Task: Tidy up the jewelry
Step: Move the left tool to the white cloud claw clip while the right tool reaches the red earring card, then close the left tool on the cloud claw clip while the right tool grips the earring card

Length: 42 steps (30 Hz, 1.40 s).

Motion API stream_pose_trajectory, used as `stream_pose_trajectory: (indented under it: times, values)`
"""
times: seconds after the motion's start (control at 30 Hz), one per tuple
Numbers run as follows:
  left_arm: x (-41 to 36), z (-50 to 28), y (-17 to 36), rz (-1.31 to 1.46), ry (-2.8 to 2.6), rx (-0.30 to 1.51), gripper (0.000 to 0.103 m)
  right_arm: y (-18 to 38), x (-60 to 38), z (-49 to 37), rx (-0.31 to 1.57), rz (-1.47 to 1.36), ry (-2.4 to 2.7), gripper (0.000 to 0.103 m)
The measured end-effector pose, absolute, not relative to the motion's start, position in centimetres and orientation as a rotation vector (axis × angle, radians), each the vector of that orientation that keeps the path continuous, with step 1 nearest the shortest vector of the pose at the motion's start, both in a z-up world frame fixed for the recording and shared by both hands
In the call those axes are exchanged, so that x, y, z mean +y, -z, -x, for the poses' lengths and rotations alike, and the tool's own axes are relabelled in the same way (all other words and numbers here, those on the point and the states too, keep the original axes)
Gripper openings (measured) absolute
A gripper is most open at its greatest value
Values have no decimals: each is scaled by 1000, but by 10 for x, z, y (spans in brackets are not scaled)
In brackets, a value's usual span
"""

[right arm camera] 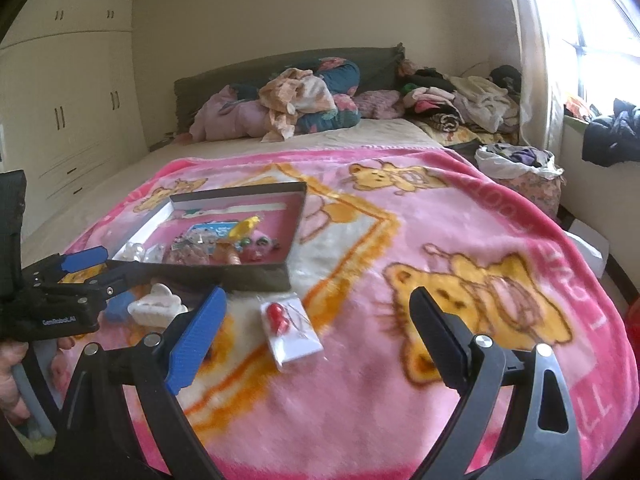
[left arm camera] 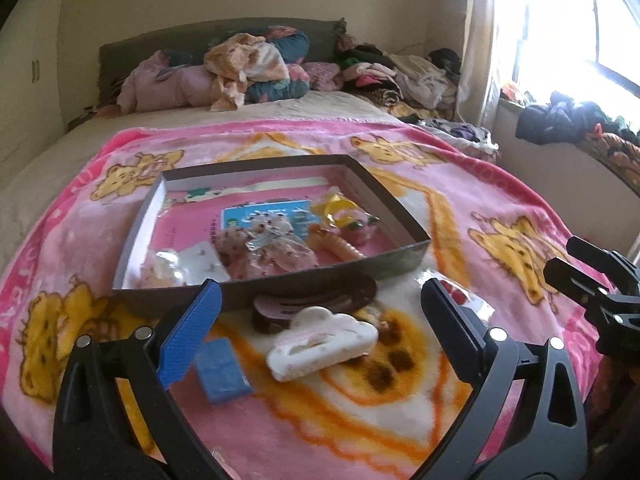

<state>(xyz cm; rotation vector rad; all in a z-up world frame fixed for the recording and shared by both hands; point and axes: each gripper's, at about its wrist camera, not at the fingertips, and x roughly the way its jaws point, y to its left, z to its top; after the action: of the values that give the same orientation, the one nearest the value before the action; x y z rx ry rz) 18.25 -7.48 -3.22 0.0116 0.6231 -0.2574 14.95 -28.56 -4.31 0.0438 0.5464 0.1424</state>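
Observation:
A shallow dark box [left arm camera: 404,261] [right arm camera: 260,276] lies on the pink bear blanket and holds several packets, beads and trinkets. In front of it lie a white cloud-shaped hair claw [left arm camera: 320,343] [right arm camera: 158,308], a brown clip [left arm camera: 316,305], a small blue block [left arm camera: 224,372] and a clear packet with red earrings [left arm camera: 460,300] [right arm camera: 290,328]. My left gripper [left arm camera: 320,304] stands open just above the white claw and brown clip, holding nothing. My right gripper [right arm camera: 318,316] is open over the blanket, with the red-earring packet lying between its fingers' line of view.
The pink blanket [right arm camera: 440,240] covers the near half of a bed. Piles of clothes and pillows [left arm camera: 256,68] sit at the headboard and toward the window [left arm camera: 580,20]. A wardrobe [right arm camera: 68,112] lines the left wall. A hand [right arm camera: 12,376] grips the left tool's handle.

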Motion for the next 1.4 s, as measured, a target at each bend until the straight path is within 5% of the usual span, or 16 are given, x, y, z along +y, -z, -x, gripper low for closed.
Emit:
stream_pose_trajectory:
  times: [1.4]
  values:
    - [-97,-210,86,-49,220,815,91,107,-283,-193,720,-21,-224,90]
